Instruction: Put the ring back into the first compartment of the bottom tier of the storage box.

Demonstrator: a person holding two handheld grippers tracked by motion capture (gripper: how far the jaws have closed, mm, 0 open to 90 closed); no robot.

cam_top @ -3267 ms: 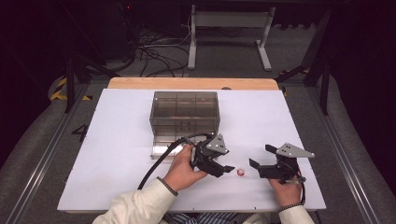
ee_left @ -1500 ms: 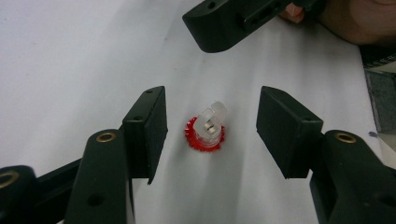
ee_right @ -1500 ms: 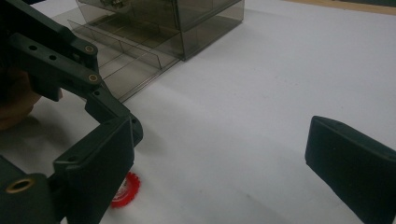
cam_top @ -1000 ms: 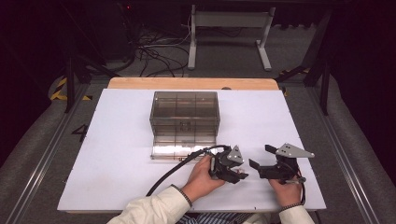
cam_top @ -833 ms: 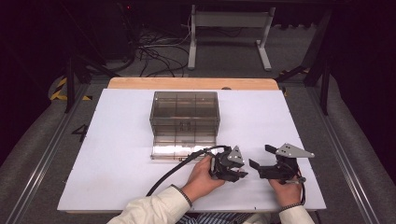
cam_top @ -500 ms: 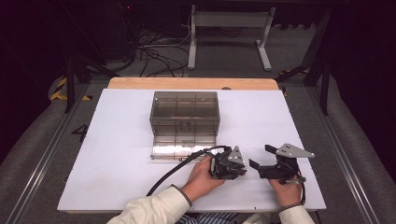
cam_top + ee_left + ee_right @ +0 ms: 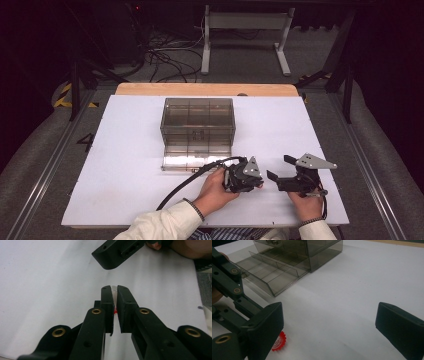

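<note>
- High view: the left claw [image 7: 246, 176] lies low on the white bench [image 7: 125, 165], near its front edge, with the person's left hand [image 7: 215, 187] wrapped around its body and a black cable trailing back toward the sleeve.
- Left gripper view: the left claw [image 7: 113, 293] has just been closing, and its jaws now stand very narrow, pressed on a small red-edged disc [image 7: 115, 311] whose clear rim shows at the tips and whose red edge shows lower down in the gap.
- Right gripper view: the same disc [image 7: 279, 342] is a small round piece with a toothed red rim, resting on the bench right at the tip of the left claw.
- Right claw [image 7: 282, 176] sits just to the right of the left one in the high view, held by the right hand [image 7: 305, 202], its tips pointing toward the left claw.
- Right gripper view also shows the right claw [image 7: 329, 322] spread wide, with bare bench between the jaws.
- Smoky clear drawer box [image 7: 197, 121] stands farther back, mid-bench, with its bottom drawer [image 7: 192, 161] pulled out toward the person; the drawer's dividers show in the right gripper view.
</note>
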